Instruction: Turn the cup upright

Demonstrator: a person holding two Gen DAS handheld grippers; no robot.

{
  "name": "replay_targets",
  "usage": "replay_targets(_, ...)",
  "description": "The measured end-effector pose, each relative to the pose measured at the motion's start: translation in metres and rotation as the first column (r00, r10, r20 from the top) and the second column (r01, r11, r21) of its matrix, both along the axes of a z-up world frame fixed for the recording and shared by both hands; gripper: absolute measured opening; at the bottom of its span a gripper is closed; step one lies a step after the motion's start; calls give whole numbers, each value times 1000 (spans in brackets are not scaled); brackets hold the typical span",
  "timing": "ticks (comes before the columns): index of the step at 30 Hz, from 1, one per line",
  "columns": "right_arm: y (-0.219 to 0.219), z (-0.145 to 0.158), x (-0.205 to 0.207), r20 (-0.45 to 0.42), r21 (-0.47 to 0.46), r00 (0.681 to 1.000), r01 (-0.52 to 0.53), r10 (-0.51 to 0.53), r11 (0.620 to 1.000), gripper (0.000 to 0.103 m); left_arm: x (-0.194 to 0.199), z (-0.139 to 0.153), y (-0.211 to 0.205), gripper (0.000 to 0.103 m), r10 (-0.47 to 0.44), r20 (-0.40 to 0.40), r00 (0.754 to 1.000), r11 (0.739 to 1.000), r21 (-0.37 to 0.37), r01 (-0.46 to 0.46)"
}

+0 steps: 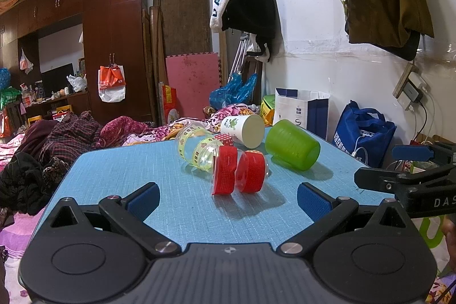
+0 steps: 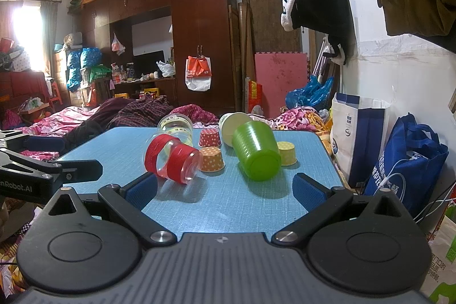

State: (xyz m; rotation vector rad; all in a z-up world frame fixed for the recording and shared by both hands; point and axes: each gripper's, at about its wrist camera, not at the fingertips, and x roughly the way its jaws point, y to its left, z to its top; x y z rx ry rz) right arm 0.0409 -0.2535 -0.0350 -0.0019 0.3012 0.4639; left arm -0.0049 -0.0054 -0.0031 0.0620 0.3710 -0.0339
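Note:
Several cups lie on their sides on a blue table. A green plastic cup lies with its base toward me. A clear cup with red bands lies in the middle. Behind it lie a clear cup with yellow bands and a white paper cup. My left gripper is open and empty in front of the red-banded cup. My right gripper is open and empty, in front of the green cup.
Small paper baking cups stand upside down on the table: orange, red and yellow. A bed with heaped clothes lies left of the table. Paper and blue bags stand against the right wall.

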Motion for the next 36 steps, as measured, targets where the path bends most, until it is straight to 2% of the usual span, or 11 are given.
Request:
replay_targets(31, 1, -1, -1, 1, -2, 1000, -10, 10, 1000, 102, 1, -3, -1, 103, 1, -1, 1000, 1000, 2, -1)
replay_targets(36, 1, -1, -1, -1, -3, 1000, -8, 8, 1000, 102, -1, -2, 6, 103, -2, 41, 999, 1000, -30, 3)
